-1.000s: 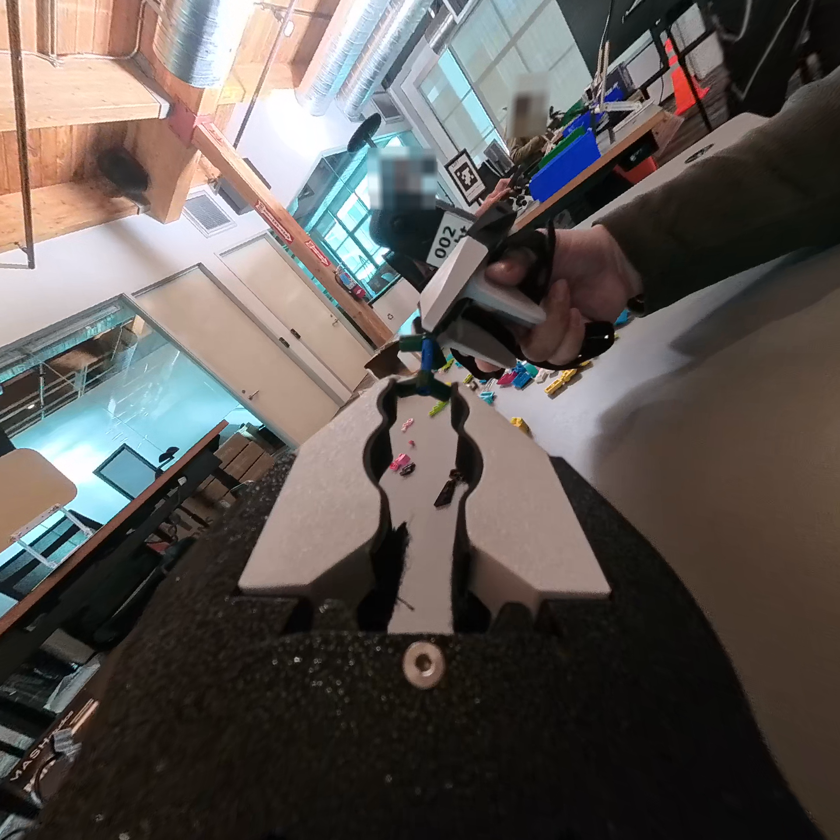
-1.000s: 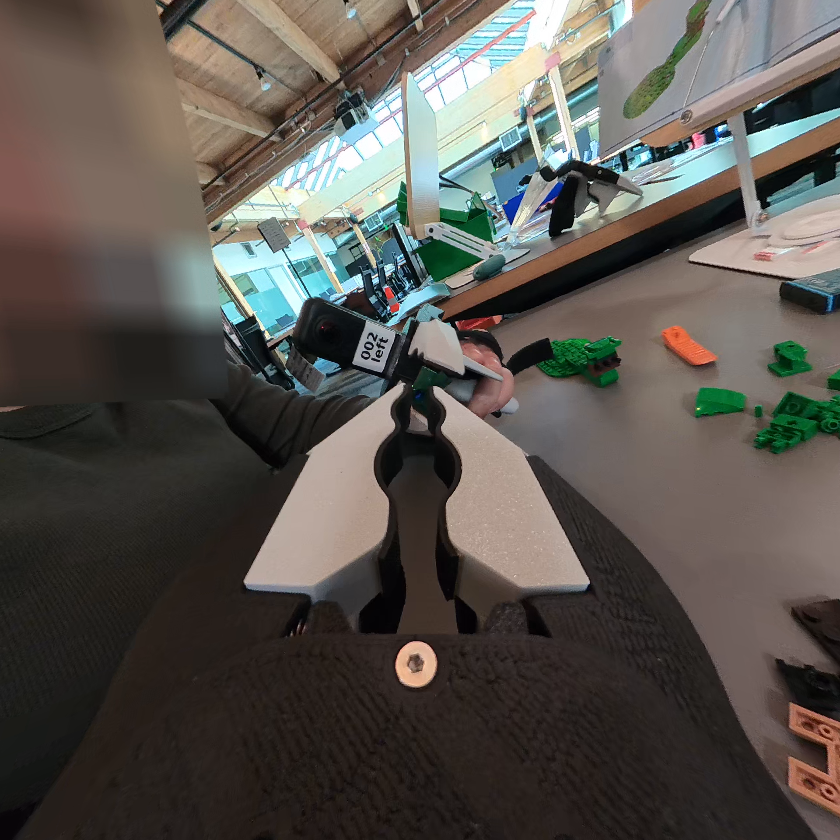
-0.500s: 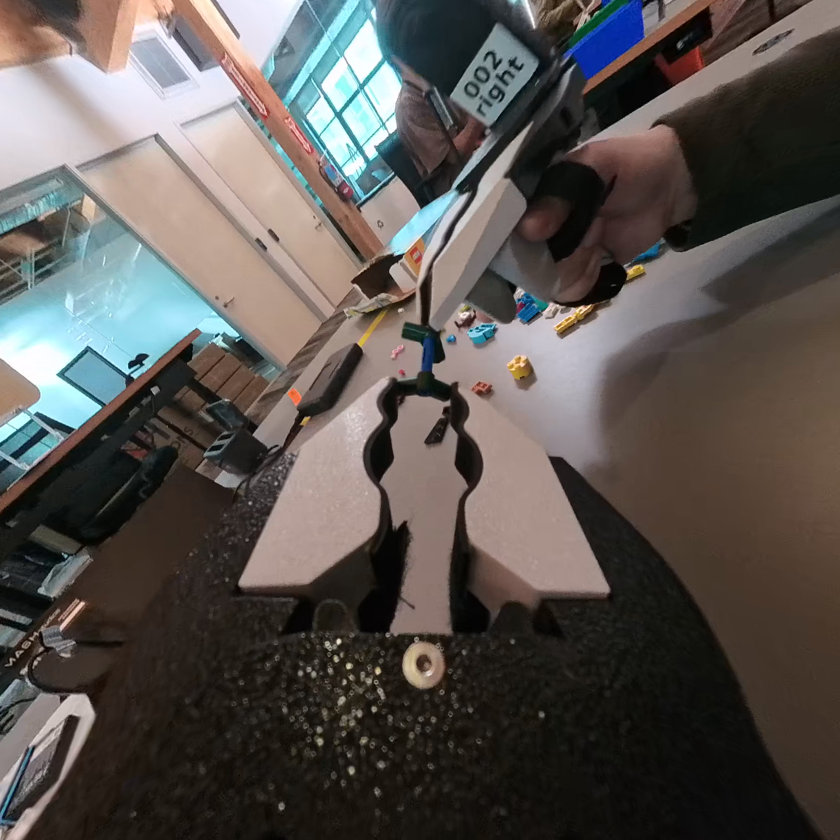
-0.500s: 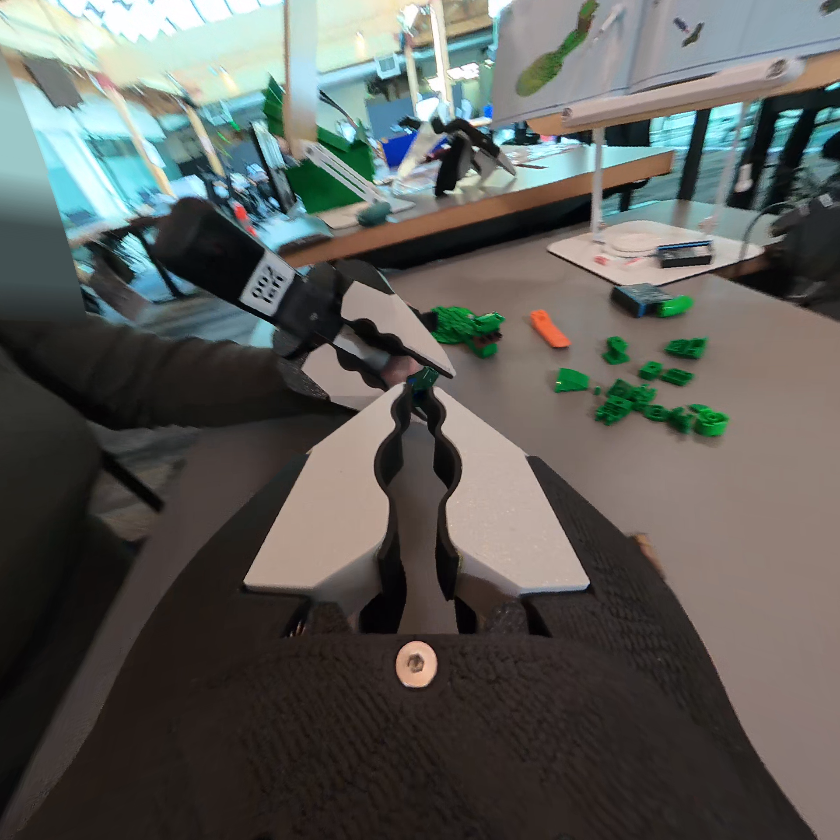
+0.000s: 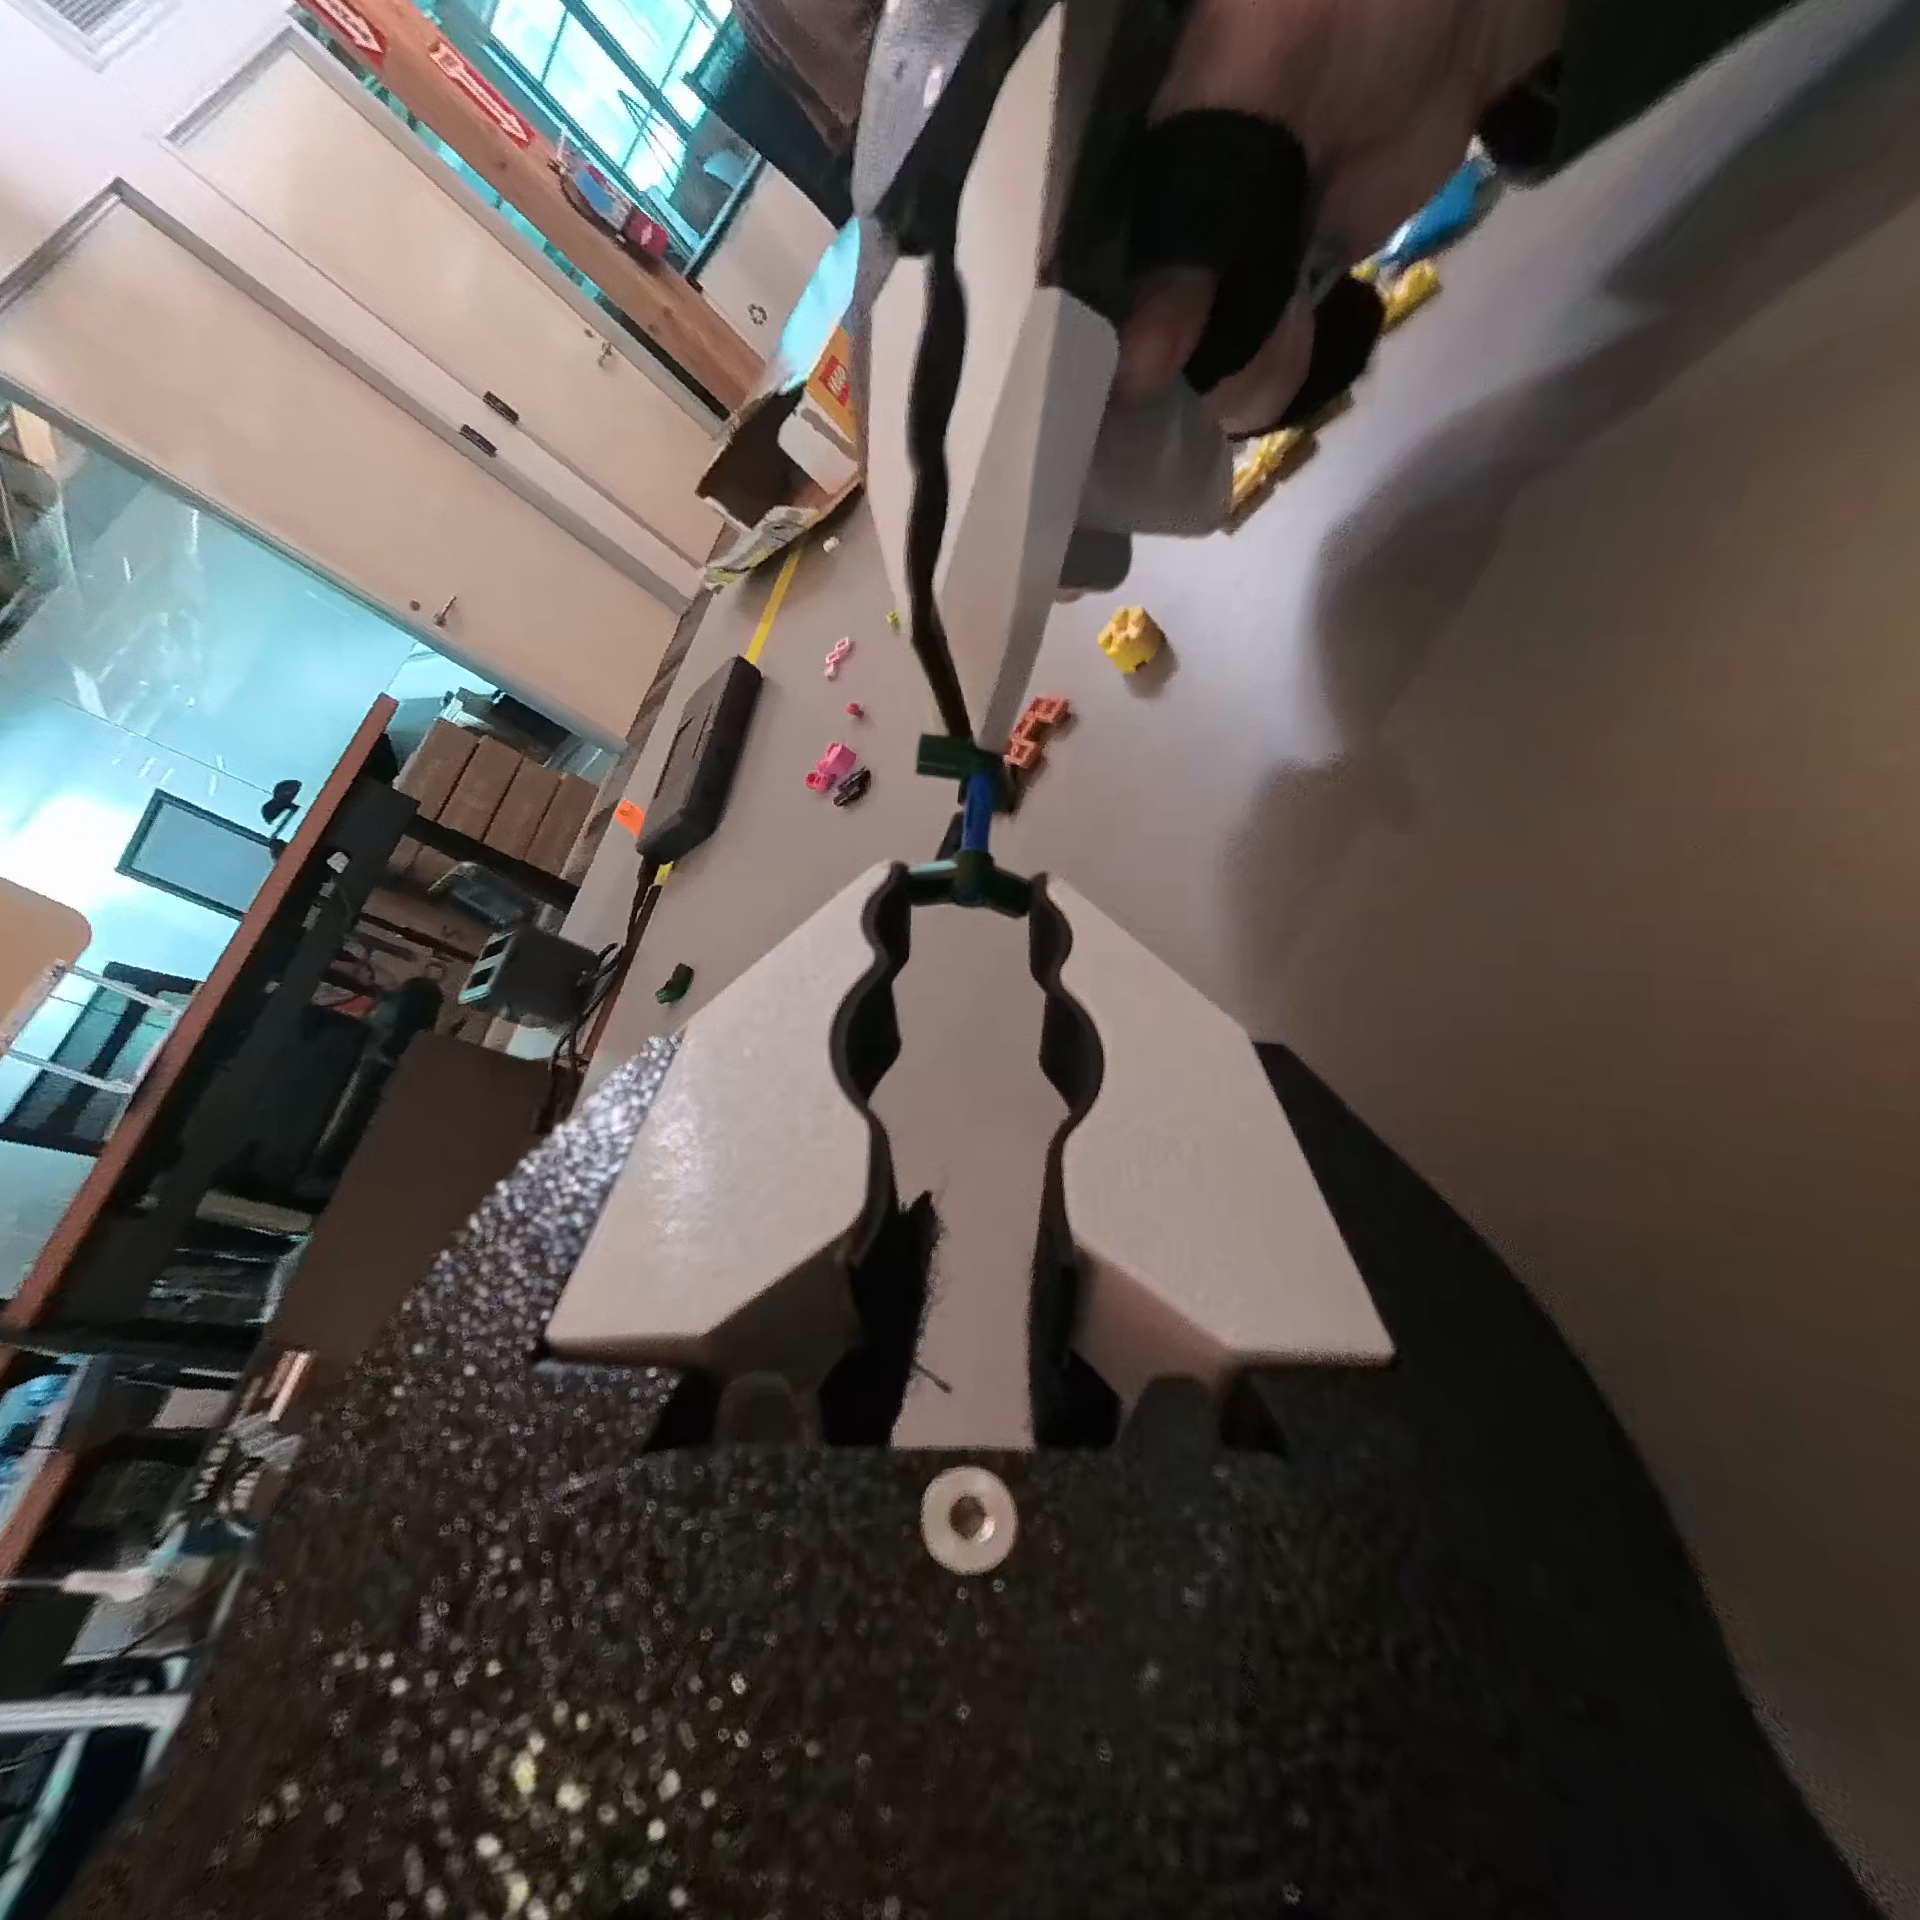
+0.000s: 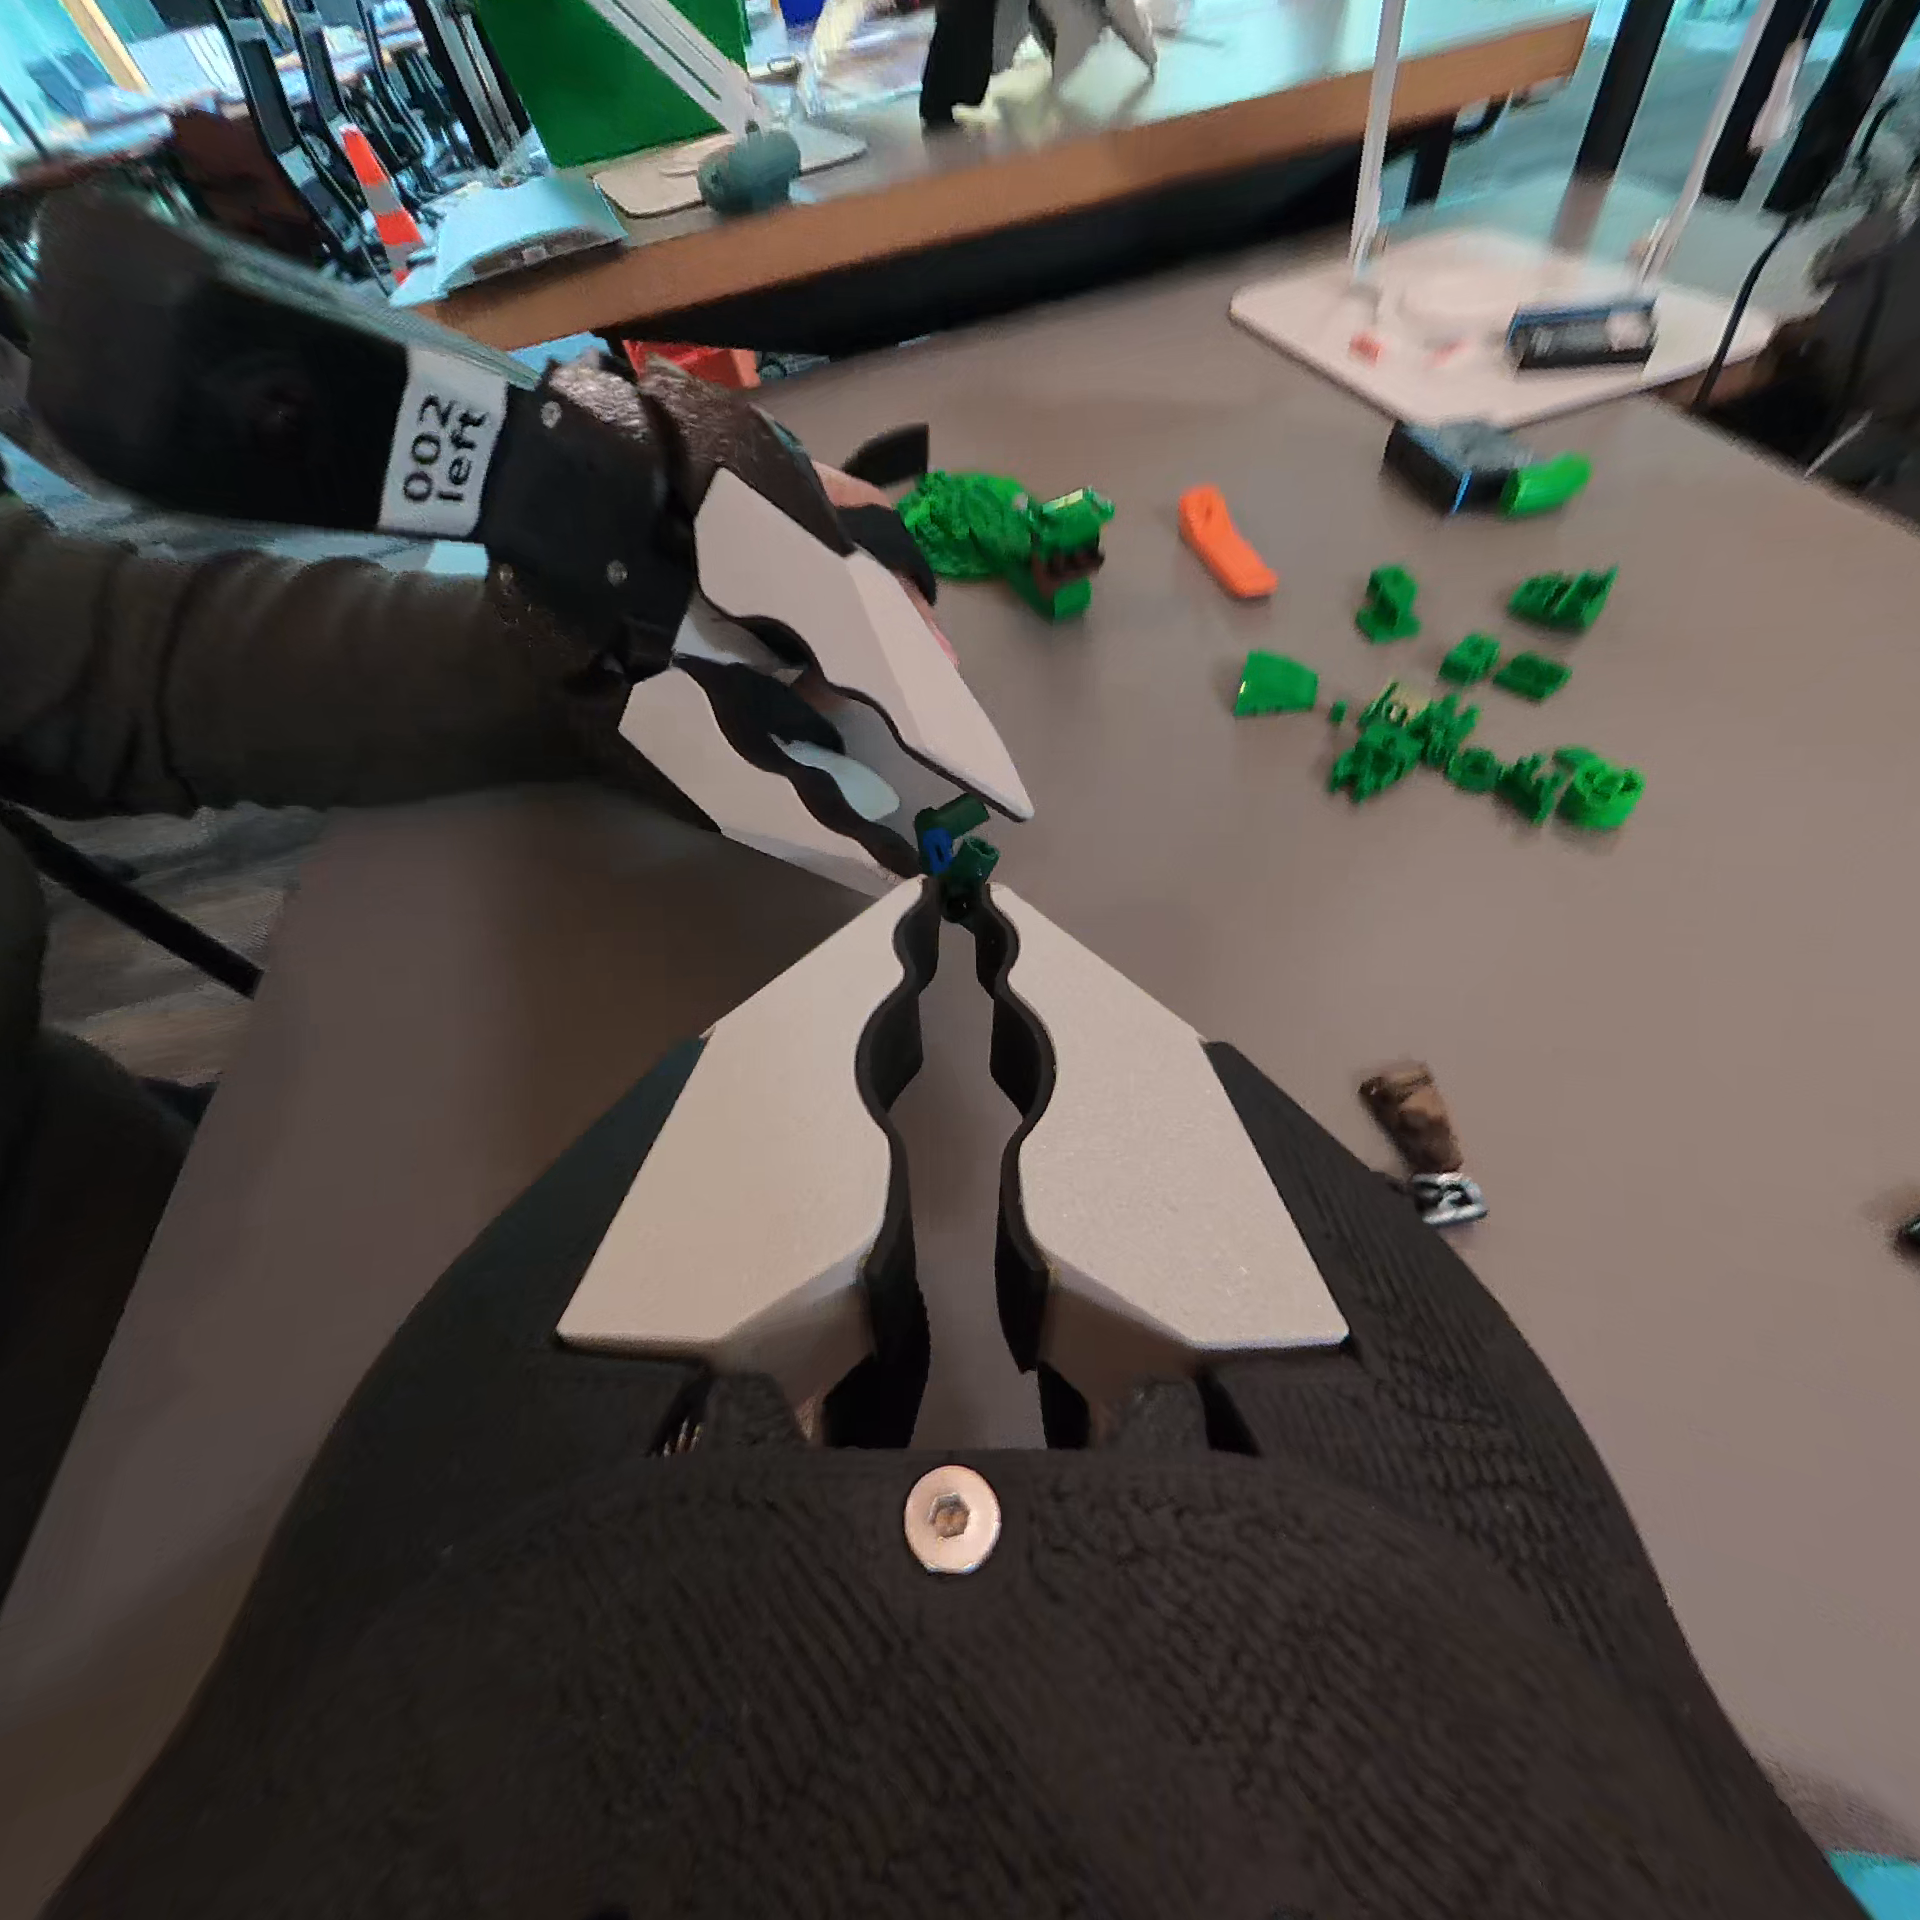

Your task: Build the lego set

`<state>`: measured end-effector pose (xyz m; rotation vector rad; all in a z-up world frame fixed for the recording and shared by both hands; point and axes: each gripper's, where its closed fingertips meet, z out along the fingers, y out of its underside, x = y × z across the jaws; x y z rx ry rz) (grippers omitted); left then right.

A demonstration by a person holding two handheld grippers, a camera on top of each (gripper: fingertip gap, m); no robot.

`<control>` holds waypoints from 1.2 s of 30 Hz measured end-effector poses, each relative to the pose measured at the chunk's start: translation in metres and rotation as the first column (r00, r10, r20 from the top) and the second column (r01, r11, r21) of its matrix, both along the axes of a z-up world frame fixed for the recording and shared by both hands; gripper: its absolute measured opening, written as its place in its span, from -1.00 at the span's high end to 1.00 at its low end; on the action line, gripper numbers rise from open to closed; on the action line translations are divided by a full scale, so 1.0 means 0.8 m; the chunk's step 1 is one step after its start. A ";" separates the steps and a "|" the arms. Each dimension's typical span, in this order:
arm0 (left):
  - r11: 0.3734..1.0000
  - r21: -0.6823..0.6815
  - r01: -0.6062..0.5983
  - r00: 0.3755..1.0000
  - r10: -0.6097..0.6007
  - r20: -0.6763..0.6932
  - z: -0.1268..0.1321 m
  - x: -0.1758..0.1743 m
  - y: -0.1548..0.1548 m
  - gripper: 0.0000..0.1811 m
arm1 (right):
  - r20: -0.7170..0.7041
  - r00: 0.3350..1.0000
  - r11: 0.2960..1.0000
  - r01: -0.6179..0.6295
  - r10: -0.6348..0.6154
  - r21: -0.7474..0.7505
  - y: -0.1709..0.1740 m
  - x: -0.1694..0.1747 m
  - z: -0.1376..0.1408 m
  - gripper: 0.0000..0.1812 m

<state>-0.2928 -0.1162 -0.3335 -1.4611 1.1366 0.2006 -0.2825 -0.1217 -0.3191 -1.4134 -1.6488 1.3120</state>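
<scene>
- Left wrist view:
  - Tips of the left gripper (image 5: 968,891) are seen nearly closed on a dark green piece (image 5: 961,885), which is pinched crosswise at the very front of the jaws.
  - A blue pin (image 5: 975,824) is seen rising from that piece to a second green piece (image 5: 948,755), which is clamped in the closed tips of the right gripper (image 5: 964,732) coming in from above.
  - Beyond the jaws, a yellow brick (image 5: 1130,636), an orange piece (image 5: 1037,727) and a pink piece (image 5: 828,770) are scattered on the grey table (image 5: 1558,831).
- Right wrist view:
  - The right gripper's (image 6: 956,902) jaws are drawn almost together on the green piece (image 6: 975,862) at their front.
  - The left gripper (image 6: 961,836) is met tip to tip from the left.
  - Loose green bricks (image 6: 1475,758) and a green model (image 6: 997,535) lie well beyond and to the right.
</scene>
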 end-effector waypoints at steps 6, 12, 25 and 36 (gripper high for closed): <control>0.999 0.041 0.002 0.994 0.002 -0.111 -0.012 0.000 0.002 0.77 | 0.056 0.998 0.986 0.025 -0.016 -0.163 0.005 -0.003 -0.013 0.95; 0.993 0.104 -0.063 0.998 0.065 -0.015 0.004 -0.007 0.011 0.77 | -0.027 0.995 0.923 0.076 -0.093 -0.377 0.017 -0.011 0.004 0.95; 0.968 0.231 -0.102 0.990 0.122 -0.074 0.018 0.003 0.017 0.77 | -0.232 0.964 0.718 -0.071 -0.128 -0.692 -0.002 -0.030 0.045 1.00; 0.974 0.166 -0.151 0.988 0.145 0.048 0.025 -0.025 0.021 0.77 | -0.268 0.944 0.864 0.035 -0.194 -0.502 0.031 -0.011 0.052 1.00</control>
